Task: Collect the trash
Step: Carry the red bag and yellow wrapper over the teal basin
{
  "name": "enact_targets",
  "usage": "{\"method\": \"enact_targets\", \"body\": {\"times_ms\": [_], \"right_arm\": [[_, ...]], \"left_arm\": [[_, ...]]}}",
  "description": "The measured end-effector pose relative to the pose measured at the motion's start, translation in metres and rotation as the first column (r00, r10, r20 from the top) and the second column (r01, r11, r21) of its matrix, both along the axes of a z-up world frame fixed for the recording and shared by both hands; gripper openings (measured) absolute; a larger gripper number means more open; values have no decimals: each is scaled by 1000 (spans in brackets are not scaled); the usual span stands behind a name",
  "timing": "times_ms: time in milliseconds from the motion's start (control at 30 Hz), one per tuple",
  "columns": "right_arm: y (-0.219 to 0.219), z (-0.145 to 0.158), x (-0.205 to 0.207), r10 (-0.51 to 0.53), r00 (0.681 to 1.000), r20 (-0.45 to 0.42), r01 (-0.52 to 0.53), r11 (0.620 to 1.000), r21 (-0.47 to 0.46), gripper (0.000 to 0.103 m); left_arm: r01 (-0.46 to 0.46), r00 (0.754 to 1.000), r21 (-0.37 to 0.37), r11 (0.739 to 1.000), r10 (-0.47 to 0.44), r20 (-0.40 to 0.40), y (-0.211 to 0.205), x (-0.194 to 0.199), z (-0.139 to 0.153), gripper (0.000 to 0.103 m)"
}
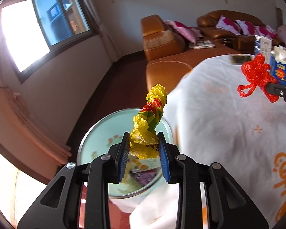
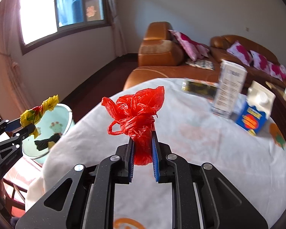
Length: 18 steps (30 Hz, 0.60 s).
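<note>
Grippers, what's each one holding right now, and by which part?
Left gripper clamps the yellow wrapper at its lower end; right gripper clamps the red plastic bag at its bottom.

The left gripper (image 1: 144, 143) tilts downward, its blue pads clamped on a yellow wrapper (image 1: 150, 122). The right gripper (image 2: 143, 148) tilts down likewise, jaws nearly together, pinching a red bag (image 2: 137, 118). The two seem well apart, side by side.
</note>
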State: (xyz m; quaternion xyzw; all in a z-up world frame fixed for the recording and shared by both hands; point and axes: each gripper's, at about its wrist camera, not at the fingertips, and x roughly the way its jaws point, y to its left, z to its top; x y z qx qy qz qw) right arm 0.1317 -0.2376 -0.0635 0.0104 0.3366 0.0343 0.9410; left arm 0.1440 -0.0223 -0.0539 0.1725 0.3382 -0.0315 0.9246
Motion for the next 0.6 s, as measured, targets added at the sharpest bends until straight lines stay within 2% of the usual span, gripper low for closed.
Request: {"method": "enact_targets", "body": {"times_ms": [267, 600], "right_arm": [[36, 1, 17, 64, 998, 0, -64, 997, -31, 17], [67, 1, 31, 114, 994, 0, -114, 992, -55, 17]], "left_arm": [[-71, 997, 6, 997, 71, 15, 33, 5, 3, 30], [-111, 994, 5, 994, 111, 14, 53, 4, 4, 30]]}}
